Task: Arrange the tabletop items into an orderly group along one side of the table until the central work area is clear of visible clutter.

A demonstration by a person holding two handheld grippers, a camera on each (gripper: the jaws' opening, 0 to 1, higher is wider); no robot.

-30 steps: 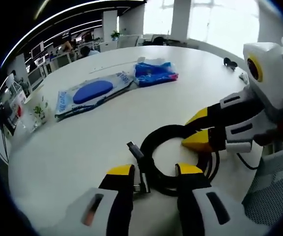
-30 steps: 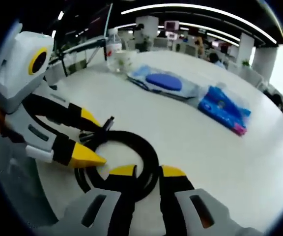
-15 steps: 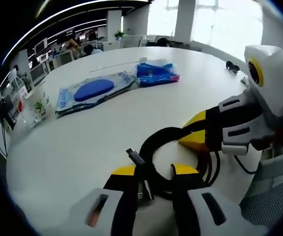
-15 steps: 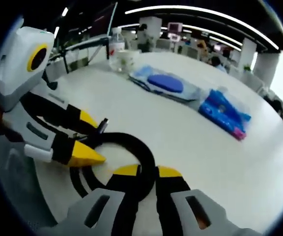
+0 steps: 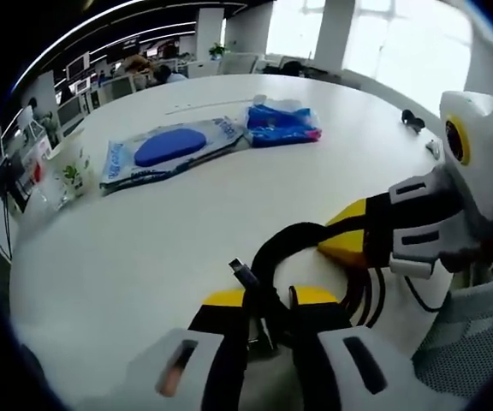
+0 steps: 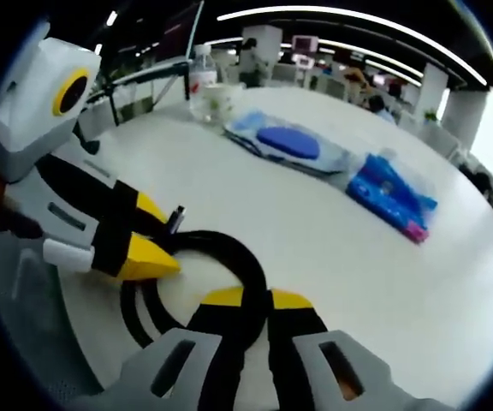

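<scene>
A coiled black cable (image 5: 268,248) lies near the edge of the round white table (image 5: 135,257). My left gripper (image 5: 270,298) is shut on the near side of the coil, beside its plug end. My right gripper (image 5: 336,233) comes in from the right, its yellow tips pinching the coil's far side. In the right gripper view the right gripper (image 6: 257,298) is shut on the cable (image 6: 238,253), and the left gripper (image 6: 157,233) holds the loop from the left. A blue mouse pad in a clear bag (image 5: 165,150) and a blue packet (image 5: 282,124) lie further across the table.
A glass cup (image 5: 68,175) stands at the table's left rim; in the right gripper view a water bottle (image 6: 199,77) stands by the cup (image 6: 216,103). A small black item (image 5: 413,120) lies far right. A mesh chair (image 5: 473,342) is close below the table edge. Office desks stand behind.
Both pairs of jaws have narrowed onto the black cable. The left gripper's jaws were wide apart a second ago and now pinch the coil.
</scene>
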